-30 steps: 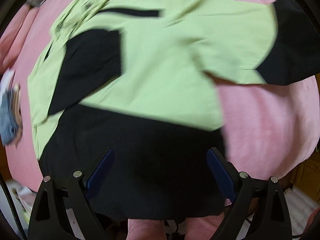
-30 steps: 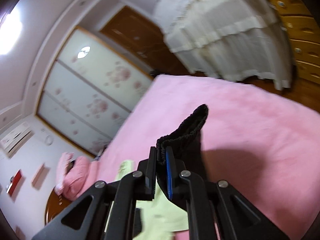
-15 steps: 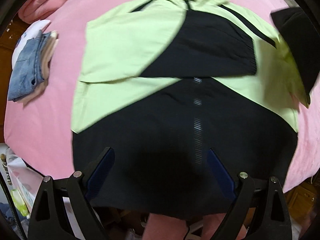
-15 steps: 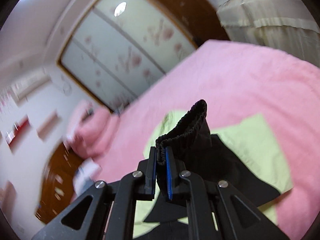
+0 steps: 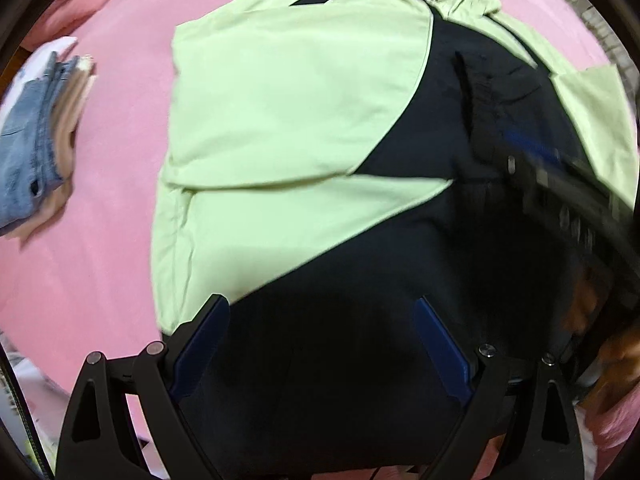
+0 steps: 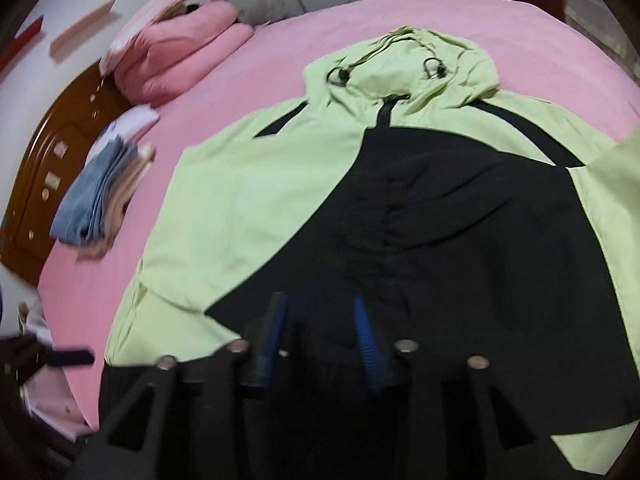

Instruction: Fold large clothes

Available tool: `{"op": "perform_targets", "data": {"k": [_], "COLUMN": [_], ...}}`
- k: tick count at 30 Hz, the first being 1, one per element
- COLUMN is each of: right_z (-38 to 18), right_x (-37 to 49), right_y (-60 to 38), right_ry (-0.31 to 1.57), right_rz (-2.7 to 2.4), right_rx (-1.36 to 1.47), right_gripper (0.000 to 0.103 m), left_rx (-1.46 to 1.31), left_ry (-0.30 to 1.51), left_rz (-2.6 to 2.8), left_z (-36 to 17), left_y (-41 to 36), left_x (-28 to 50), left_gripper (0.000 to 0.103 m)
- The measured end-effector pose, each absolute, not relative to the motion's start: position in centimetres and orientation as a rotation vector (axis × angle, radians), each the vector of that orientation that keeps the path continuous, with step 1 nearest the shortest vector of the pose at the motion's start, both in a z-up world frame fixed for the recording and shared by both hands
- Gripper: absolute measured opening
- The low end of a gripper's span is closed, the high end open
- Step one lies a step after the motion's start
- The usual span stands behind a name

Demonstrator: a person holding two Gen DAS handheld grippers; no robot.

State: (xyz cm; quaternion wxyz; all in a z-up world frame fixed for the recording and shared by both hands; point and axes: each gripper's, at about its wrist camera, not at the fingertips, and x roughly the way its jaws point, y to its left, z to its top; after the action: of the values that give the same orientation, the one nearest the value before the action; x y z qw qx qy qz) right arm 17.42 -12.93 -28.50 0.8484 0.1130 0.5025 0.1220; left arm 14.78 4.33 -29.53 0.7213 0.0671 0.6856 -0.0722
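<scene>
A large lime-green and black hooded jacket [image 5: 288,120] lies spread on the pink bed, hood at the far end; it also shows in the right wrist view [image 6: 256,208]. Both sleeves lie folded across its front. My left gripper [image 5: 320,340] is open and empty over the black hem. My right gripper [image 6: 320,328] is open and empty just above the black sleeve on the jacket's middle; it also shows blurred at the right of the left wrist view [image 5: 532,156].
A stack of folded clothes with jeans on top [image 6: 100,200] lies on the bed [image 6: 540,40] left of the jacket, also seen in the left wrist view [image 5: 36,140]. Pink pillows [image 6: 176,48] and a wooden headboard [image 6: 52,152] are at the far left.
My right gripper carried the black sleeve cuff over the jacket's front, lowered it and opened, letting it go. The left gripper stayed open and shifted left along the hem.
</scene>
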Motion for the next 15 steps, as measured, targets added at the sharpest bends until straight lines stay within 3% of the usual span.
{"op": "perform_targets", "data": {"k": [2,10,15], "right_z": [-27.9,-25.8,-26.2], "right_x": [16.8,14.7,12.5], "right_y": [-13.1,-17.3,-19.9], "right_ry": [1.055,1.062,1.117], "right_rz": [0.264,0.229,0.202], "right_rx": [0.23,0.248,0.274], "right_gripper": [0.052,0.058,0.058], "left_rx": [0.074,-0.289,-0.387], "left_ry": [1.498,1.397,1.364], "left_rz": [-0.213,-0.337,-0.312], "left_z": [-29.3,-29.5,-32.0], "left_y": [4.2,0.6,-3.6], "left_x": [15.7,18.5,19.2], "left_gripper": [0.092,0.092,0.081]}}
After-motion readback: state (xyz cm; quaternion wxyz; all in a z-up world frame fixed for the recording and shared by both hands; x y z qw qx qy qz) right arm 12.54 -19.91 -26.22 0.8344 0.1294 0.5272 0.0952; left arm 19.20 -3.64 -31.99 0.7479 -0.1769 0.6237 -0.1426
